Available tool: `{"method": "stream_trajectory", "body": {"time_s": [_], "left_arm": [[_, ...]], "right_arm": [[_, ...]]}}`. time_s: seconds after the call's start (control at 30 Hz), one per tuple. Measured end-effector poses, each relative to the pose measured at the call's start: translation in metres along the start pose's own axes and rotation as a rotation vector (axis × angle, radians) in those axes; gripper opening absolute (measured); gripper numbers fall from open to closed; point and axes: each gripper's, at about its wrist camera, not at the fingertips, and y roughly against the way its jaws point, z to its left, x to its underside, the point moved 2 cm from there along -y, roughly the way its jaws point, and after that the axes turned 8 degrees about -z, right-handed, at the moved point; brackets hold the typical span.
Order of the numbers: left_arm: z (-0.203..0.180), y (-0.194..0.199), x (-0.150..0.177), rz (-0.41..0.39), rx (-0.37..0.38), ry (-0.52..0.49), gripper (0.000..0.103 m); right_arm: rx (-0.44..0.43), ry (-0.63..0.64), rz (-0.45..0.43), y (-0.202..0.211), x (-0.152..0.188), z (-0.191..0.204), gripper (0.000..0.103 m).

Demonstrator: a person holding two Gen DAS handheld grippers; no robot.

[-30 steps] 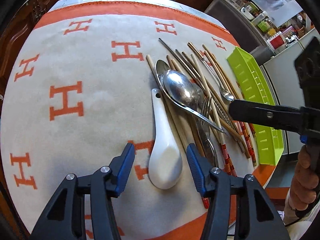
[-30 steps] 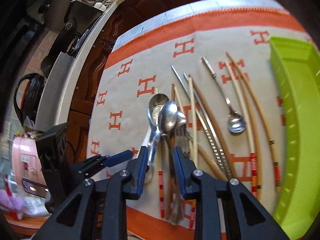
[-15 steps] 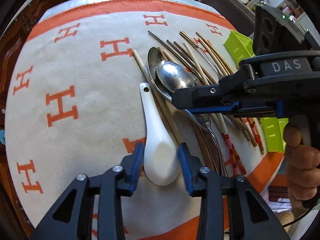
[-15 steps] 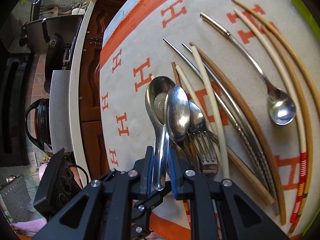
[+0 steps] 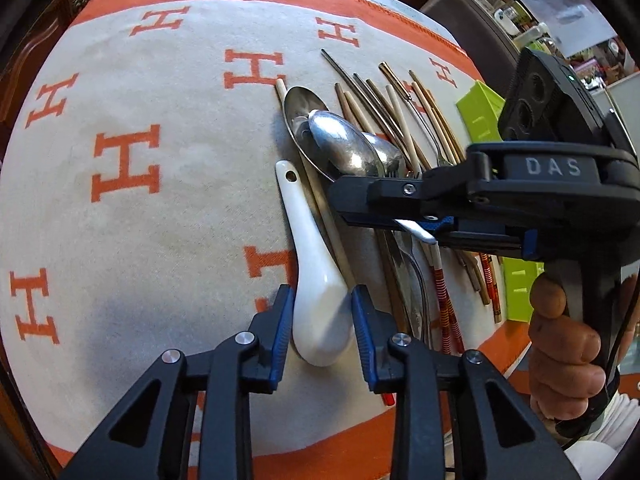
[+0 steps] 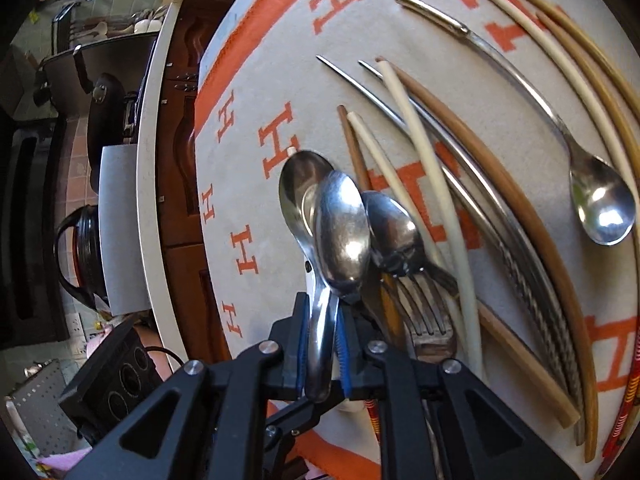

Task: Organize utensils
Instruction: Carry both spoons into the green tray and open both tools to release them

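At 6 o'clock the left gripper [image 5: 322,320] has its jaws on either side of the bowl of a white spoon [image 5: 316,280], lying on the cloth-covered surface [image 5: 160,220]. From 3 o'clock the right gripper [image 5: 384,210] reaches in, jaws closed on a metal spoon [image 5: 340,148] atop the pile of chopsticks [image 5: 400,120]. A green tray [image 5: 480,116] sits at 2 o'clock.

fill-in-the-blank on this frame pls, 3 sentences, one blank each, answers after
1. The right gripper is shut on the handle of a ____ spoon.
2. The left gripper straddles the bowl of the ____ ceramic spoon.
3. The fork lies with its tines pointing toward the ____ gripper.

Answers: metal; white; right
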Motion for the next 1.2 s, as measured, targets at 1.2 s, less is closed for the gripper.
{"method": "stream_trajectory", "body": {"time_s": [1.2], "left_arm": [[-0.051, 0.055, 0.002, -0.170, 0.043, -0.011, 0.004]], "right_arm": [[0.054, -0.012, -0.435, 0.173, 0.034, -0.053, 0.004]]}}
